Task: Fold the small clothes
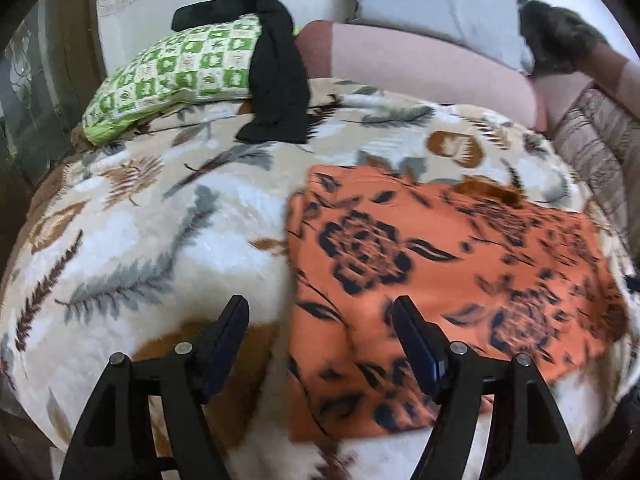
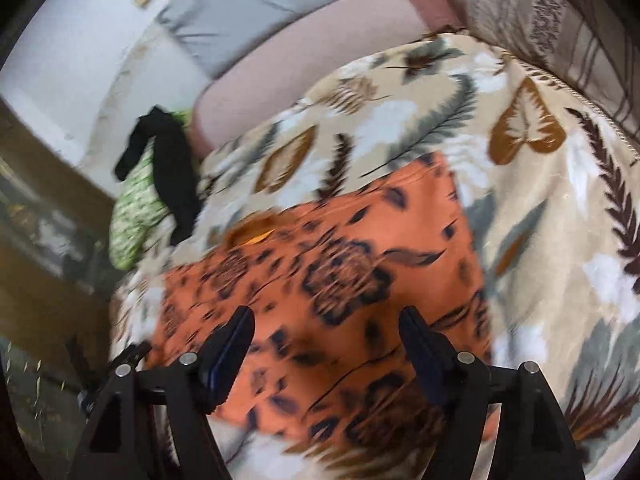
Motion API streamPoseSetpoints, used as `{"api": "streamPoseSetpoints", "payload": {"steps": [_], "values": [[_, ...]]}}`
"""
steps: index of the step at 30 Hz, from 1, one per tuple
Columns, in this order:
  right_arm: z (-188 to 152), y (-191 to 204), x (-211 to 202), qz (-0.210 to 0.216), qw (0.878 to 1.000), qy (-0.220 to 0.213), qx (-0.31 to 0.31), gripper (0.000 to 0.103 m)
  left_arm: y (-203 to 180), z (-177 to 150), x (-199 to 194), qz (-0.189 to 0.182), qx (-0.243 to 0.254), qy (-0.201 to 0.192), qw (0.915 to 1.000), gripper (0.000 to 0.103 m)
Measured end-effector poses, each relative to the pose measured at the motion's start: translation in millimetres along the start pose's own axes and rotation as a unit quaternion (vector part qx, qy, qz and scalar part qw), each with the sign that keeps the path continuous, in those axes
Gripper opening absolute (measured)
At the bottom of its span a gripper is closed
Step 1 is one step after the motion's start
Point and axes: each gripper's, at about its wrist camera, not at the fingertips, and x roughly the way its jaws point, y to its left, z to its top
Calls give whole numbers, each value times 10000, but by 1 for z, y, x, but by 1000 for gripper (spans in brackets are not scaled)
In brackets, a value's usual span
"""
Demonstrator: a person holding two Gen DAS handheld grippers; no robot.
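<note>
My left gripper (image 1: 320,320) and right gripper (image 2: 326,330), jaws spread and empty, hover over an orange flowered garment (image 1: 440,264) (thin, limp; best pinched at corners)

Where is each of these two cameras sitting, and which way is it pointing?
Left wrist: on the left gripper, open, looking along its fingers at the orange floral garment's left edge.
Right wrist: on the right gripper, open, looking down over the garment.
Shared: garment, leaf-print blanket, green pillow, black cloth.
</note>
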Motion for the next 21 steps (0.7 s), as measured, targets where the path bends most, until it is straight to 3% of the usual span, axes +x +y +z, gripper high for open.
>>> {"api": "streamPoseSetpoints", "payload": {"steps": [3,5,6,9,13,15,17,19,21], "values": [[-19,-18,24,175,9985,345,388,78,-13,-16,3,-92,212,88,9997,80],[-27,-38,41,-202,9963,544,634,77,-20,-31,29,283,522,635,9962,80],[-29,-43,42,-106,9953,497,822,77,-20,-37,35,358,537,834,9944,80],[-25,-27,19,53,9967,278,766,77,-13,-34,18,299,158,586,9977,80],[-35,-22,-1,316,9982,124,492,81,-22,-33,7,275,447,241,9983,82],[-43,-45,13,-3,9964,356,770,82,-25,-40,25,406,609,645,9952,83],[-47,-56,11,164,9934,290,1096,81,-14,-39,28,262,251,758,9965,83],[-40,-39,-4,163,9946,161,1011,81,-2,-33,10,269,-125,516,9982,83],[-31,3,-21,435,9983,-73,393,81,5,-28,-8,342,-202,177,9991,83]]}}
